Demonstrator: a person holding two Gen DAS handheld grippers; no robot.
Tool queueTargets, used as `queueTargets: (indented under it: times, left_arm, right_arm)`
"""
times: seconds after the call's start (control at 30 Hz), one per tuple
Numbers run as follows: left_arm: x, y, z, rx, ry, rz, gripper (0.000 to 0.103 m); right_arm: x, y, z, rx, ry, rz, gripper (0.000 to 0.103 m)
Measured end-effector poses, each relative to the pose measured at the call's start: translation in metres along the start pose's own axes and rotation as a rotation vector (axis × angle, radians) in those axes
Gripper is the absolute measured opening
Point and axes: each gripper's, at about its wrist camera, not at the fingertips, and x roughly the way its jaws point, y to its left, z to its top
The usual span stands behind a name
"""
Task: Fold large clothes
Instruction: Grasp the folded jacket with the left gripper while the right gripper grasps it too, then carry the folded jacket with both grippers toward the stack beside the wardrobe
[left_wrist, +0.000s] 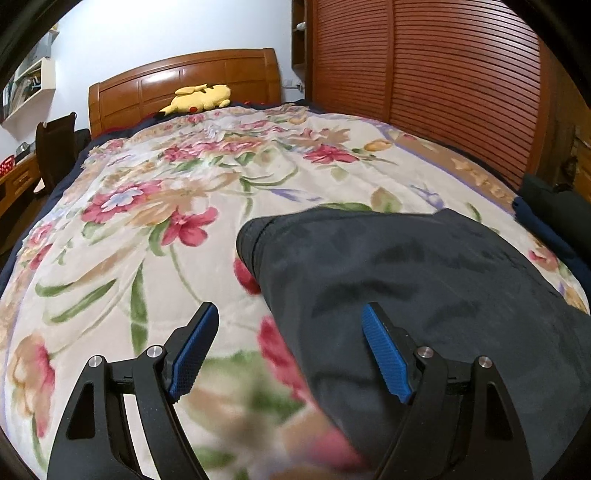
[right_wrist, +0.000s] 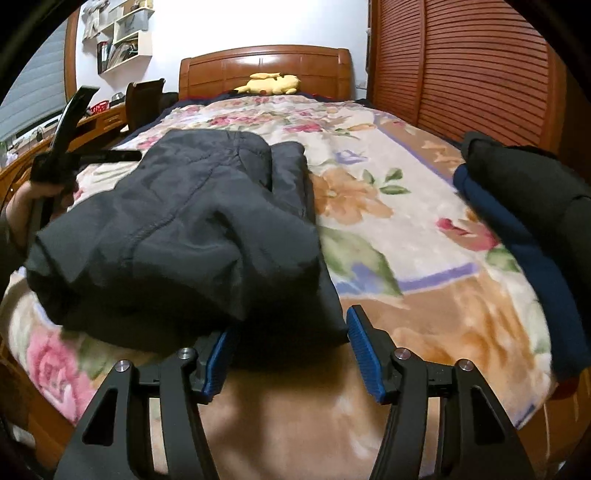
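A dark grey garment lies bunched and partly folded on the floral blanket of the bed. In the right wrist view its near edge sits between the jaws of my right gripper. The jaws stand apart and the blue pads do not press on the cloth, which drapes over the left fingertip. In the left wrist view the same garment covers the right half of the blanket. My left gripper is open above the garment's left edge, with its right finger over the cloth and its left over the blanket.
Folded dark blue and black clothes are stacked at the bed's right edge. A yellow plush toy lies by the wooden headboard. Louvred wardrobe doors stand to the right, and a desk and chair to the left. A person's hand shows at far left.
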Motion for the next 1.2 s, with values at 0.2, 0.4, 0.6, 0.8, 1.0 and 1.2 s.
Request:
queueTargets:
  times: [0.2,0.4,0.6,0.8,1.0,1.2]
  left_arm:
    - [0.04,0.02,0.007,-0.132,0.057,-0.043,0.081]
    - [0.054,0.018,0.009,-0.149,0.063,-0.055,0.081]
    - [0.068,0.018,0.012,-0.173,0.123,-0.131,0.06]
    - [0.058,-0.002,0.021,-0.138,0.141,-0.12,0.022]
    - [0.017,-0.015,0.036,-0.077,0.082,-0.048,0.017]
    - [-0.039,-0.037,0.053,-0.005,0.001,-0.032,0.016]
  right_arm:
    - [0.013,-0.009,-0.003,0.026,-0.03,0.033,0.069]
    - [0.018,-0.018,-0.009,0.04,-0.038,0.067,0.069]
    - [0.025,-0.02,-0.008,0.074,-0.027,0.105,0.066]
    - [0.029,-0.019,-0.006,0.11,-0.027,0.199,0.032]
    - [0.022,-0.018,0.003,0.111,-0.095,0.197,0.007]
    - [0.006,-0.018,0.019,0.082,-0.167,0.169,0.005]
